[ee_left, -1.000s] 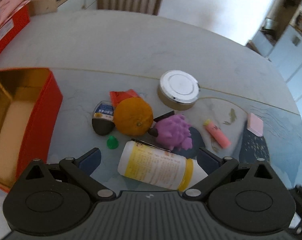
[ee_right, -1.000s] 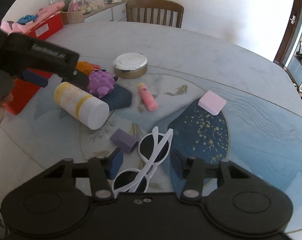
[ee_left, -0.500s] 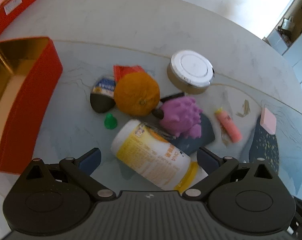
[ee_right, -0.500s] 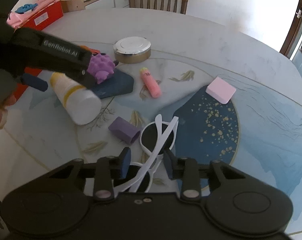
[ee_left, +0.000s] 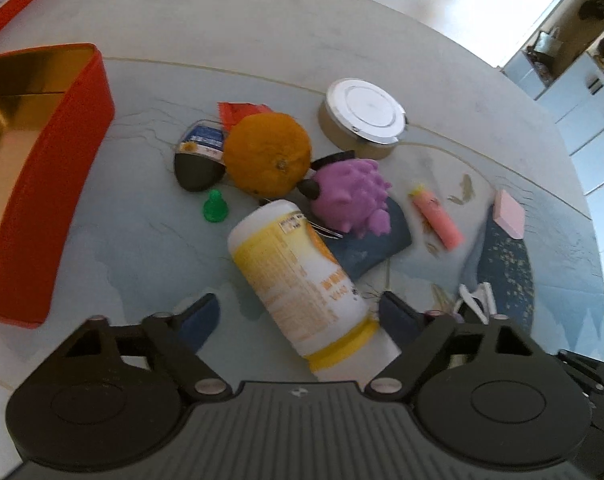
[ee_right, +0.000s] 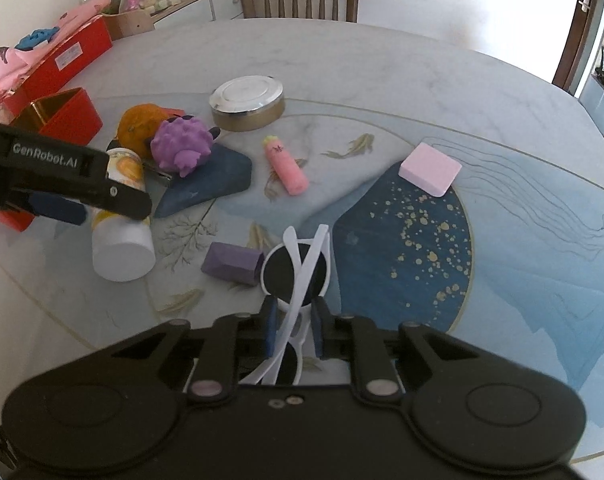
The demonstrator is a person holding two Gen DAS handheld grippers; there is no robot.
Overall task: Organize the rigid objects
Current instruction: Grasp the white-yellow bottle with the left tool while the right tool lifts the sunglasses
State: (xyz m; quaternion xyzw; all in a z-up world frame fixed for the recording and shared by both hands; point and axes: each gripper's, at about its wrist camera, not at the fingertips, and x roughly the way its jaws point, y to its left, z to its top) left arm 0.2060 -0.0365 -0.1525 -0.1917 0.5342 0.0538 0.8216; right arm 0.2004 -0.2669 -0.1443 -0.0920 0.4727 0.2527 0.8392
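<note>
Nothing sits in the red box yet as I close my left gripper around the bottle and my right gripper around the white sunglasses.

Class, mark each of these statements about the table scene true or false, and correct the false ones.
1. The white and yellow bottle lies on its side between the left gripper's closing jaws. True.
2. The white sunglasses sit between the right gripper's closing jaws. True.
3. The round tin has its lid off. False: the silver lid is on.
4. The purple spiky toy stands inside the red box. False: it rests on the table, beside the orange.
5. The pink block lies apart from the other things. True.
</note>
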